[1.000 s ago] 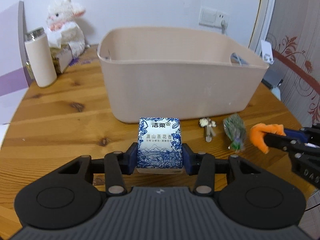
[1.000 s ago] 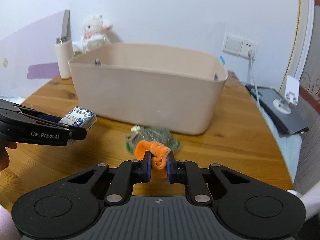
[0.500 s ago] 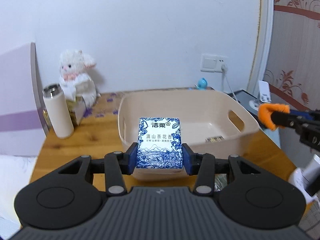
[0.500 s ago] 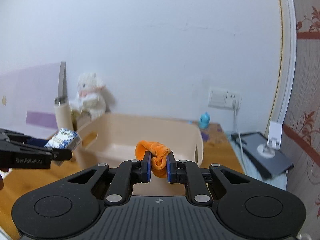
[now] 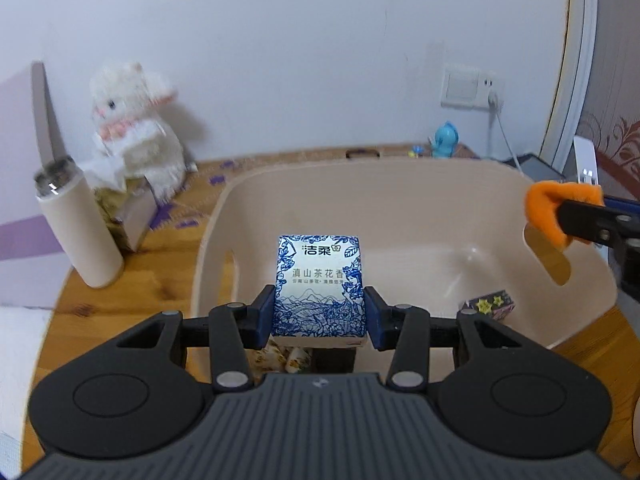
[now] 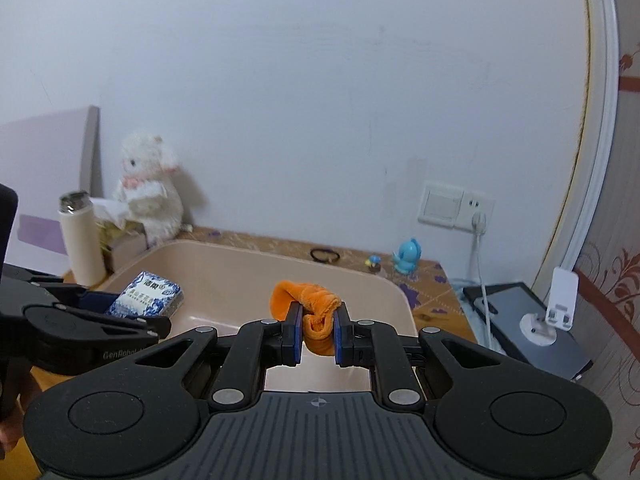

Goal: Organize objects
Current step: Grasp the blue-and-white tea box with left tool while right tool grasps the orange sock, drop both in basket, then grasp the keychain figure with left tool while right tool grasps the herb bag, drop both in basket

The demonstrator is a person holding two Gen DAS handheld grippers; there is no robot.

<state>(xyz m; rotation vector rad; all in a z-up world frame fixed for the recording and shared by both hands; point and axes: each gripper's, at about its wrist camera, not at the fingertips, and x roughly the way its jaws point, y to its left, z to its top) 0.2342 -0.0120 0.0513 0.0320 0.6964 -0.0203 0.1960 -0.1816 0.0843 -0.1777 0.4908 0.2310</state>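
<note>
My left gripper point(image 5: 319, 316) is shut on a blue-and-white tissue pack point(image 5: 319, 284) and holds it above the near left part of a beige plastic bin point(image 5: 420, 184). My right gripper point(image 6: 317, 338) is shut on an orange plush cloth point(image 6: 310, 306) and holds it over the bin point(image 6: 240, 256); the cloth also shows in the left wrist view point(image 5: 548, 212) at the bin's right rim. The tissue pack shows in the right wrist view point(image 6: 148, 296) at the left. A small dark box with yellow flowers point(image 5: 490, 305) and a floral packet point(image 5: 286, 358) lie in the bin.
The bin stands on a wooden table point(image 5: 168, 248). A cream thermos point(image 5: 76, 232) and a white plush toy point(image 5: 132, 132) on a box stand at the left. A blue figurine point(image 6: 408, 256), a hair tie point(image 6: 325, 255) and a tablet point(image 6: 528, 328) lie behind and right.
Both grippers have risen from table level with their objects and moved forward over the bin. The bin's inside has come into view below them.
</note>
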